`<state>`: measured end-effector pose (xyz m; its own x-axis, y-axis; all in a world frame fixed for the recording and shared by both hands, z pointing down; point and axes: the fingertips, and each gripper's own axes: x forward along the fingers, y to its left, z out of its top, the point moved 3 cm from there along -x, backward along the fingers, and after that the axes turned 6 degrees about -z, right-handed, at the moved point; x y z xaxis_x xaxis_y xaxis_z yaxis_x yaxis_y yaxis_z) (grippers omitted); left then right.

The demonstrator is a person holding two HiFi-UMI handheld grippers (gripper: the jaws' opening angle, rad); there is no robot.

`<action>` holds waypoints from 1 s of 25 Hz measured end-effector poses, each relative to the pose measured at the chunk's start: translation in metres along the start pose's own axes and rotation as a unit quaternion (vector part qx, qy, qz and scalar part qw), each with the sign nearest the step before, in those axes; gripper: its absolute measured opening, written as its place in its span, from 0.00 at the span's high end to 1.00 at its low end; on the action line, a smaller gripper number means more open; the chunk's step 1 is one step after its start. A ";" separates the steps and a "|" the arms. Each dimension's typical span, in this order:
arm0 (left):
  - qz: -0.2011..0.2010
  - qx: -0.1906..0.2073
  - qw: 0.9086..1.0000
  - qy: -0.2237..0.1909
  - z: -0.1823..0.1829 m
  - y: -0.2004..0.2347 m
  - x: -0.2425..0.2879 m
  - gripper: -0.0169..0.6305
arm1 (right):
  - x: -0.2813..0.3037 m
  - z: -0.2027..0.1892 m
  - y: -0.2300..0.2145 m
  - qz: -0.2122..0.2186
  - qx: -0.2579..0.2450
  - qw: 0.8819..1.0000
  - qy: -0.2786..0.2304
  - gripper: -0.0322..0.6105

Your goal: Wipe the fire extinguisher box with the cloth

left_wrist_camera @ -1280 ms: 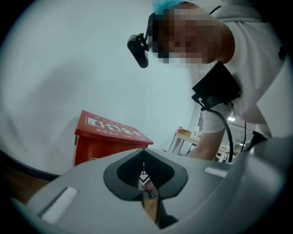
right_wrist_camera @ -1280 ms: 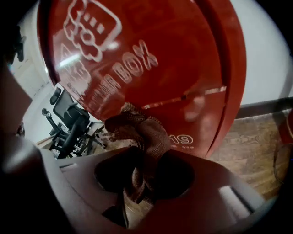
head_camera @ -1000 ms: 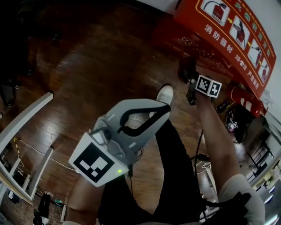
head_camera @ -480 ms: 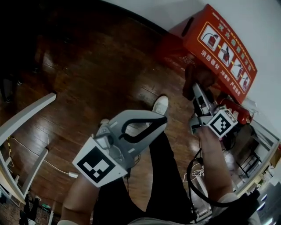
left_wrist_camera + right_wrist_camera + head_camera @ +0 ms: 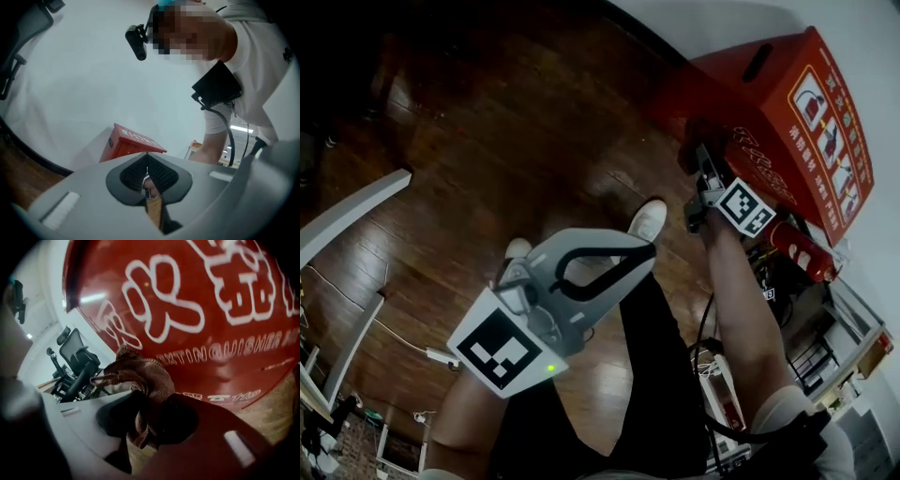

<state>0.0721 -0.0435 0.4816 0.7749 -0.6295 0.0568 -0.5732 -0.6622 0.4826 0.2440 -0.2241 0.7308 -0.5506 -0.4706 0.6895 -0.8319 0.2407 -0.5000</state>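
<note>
- While we look down through the head view, the left gripper (image 5: pixel 645 249) hangs over our legs (image 5: pixel 656 375), jaws shut together with nothing in them.
- Same view: the right gripper (image 5: pixel 701 169) is out at the red fire extinguisher box (image 5: pixel 787 94), which stands on the wood floor (image 5: pixel 487 141) against the wall. A dark cloth (image 5: pixel 703 139) at its tip meets the side of the fire extinguisher box. A red extinguisher (image 5: pixel 802 248) sits just beside it.
- Left gripper view: we see the jaws pressed tip to tip, empty. The fire extinguisher box (image 5: pixel 133 143) is well apart, by the white wall (image 5: pixel 84 84).
- Right gripper view: jaws clamped on the bunched brown cloth (image 5: pixel 143 380), which touches the white-lettered face of the fire extinguisher box (image 5: pixel 211 310). An office chair (image 5: pixel 75 352) is off to the left.
</note>
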 end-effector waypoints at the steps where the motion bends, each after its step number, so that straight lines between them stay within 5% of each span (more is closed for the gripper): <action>1: 0.005 -0.004 1.000 -0.004 -0.004 0.003 -0.003 0.97 | 0.013 -0.008 -0.007 -0.009 0.010 1.000 0.008 0.77; 5: 0.018 -0.010 1.000 -0.011 -0.014 0.013 -0.017 0.97 | 0.054 -0.036 -0.033 -0.046 0.040 0.997 0.037 0.77; 9: 0.034 -0.012 0.999 -0.013 -0.016 0.022 -0.037 0.97 | 0.067 -0.049 -0.031 -0.062 0.018 0.995 0.076 0.77; 13: 0.049 -0.006 0.999 -0.020 0.006 0.024 -0.062 0.97 | 0.027 -0.032 0.027 -0.047 -0.089 0.989 0.105 0.77; 16: 0.054 0.008 0.998 -0.030 0.039 0.018 -0.086 0.97 | -0.035 0.000 0.099 -0.005 -0.212 0.970 0.123 0.77; 18: 0.055 0.023 0.997 -0.039 0.063 0.016 -0.102 0.97 | -0.075 0.035 0.147 0.027 -0.327 0.936 0.130 0.77; 20: 0.055 0.036 0.997 -0.043 0.083 0.019 -0.115 0.97 | -0.102 0.078 0.189 0.053 -0.452 0.879 0.143 0.77; 22: 0.060 0.047 0.996 -0.040 0.097 0.029 -0.127 0.97 | -0.110 0.123 0.224 0.076 -0.560 0.809 0.162 0.77; 25: 0.069 0.055 0.995 -0.039 0.108 0.050 -0.143 0.97 | -0.095 0.172 0.264 0.114 -0.683 0.685 0.226 0.77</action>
<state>-0.0961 -0.0302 0.4034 0.6667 -0.7439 0.0460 -0.7016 -0.6056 0.3756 0.0882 -0.2619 0.4431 -0.3855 -0.0517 0.9213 0.1616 0.9792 0.1225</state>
